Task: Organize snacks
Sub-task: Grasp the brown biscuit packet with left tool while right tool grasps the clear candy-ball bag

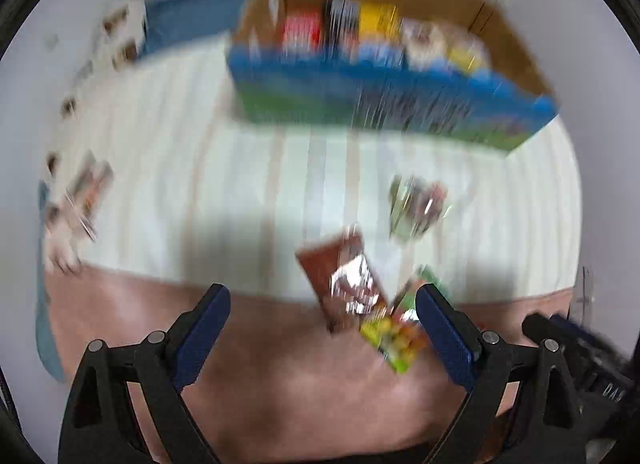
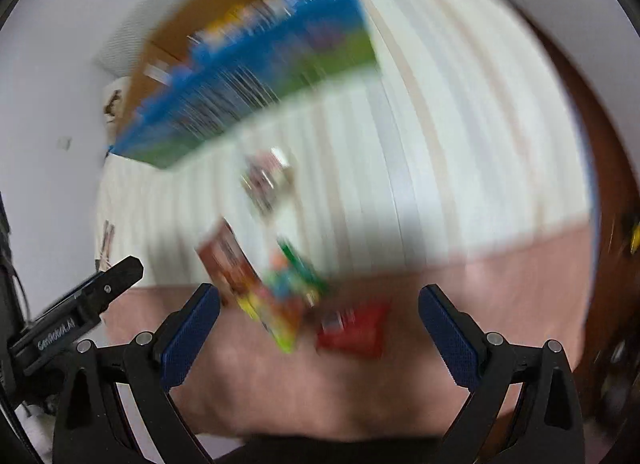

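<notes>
Both views are smeared by motion. A cardboard box (image 1: 384, 104) with a blue and green printed front holds several snack packs at the far side of a striped cloth; it also shows as the box (image 2: 256, 84). On the cloth's near edge lie a brown pack (image 1: 340, 280), a yellow-green pack (image 1: 394, 338) and a pale pack (image 1: 418, 204). In the right wrist view the brown pack (image 2: 226, 260), the yellow-green pack (image 2: 276, 312) and a red pack (image 2: 352, 330) lie close together. My left gripper (image 1: 323, 306) is open above the packs, holding nothing. My right gripper (image 2: 319, 306) is open too, empty.
The white striped cloth (image 1: 192, 184) covers a pink surface (image 1: 260, 364). More small packs (image 1: 86, 188) lie at the cloth's left edge. The other gripper's black body (image 2: 80, 320) shows at the left of the right wrist view.
</notes>
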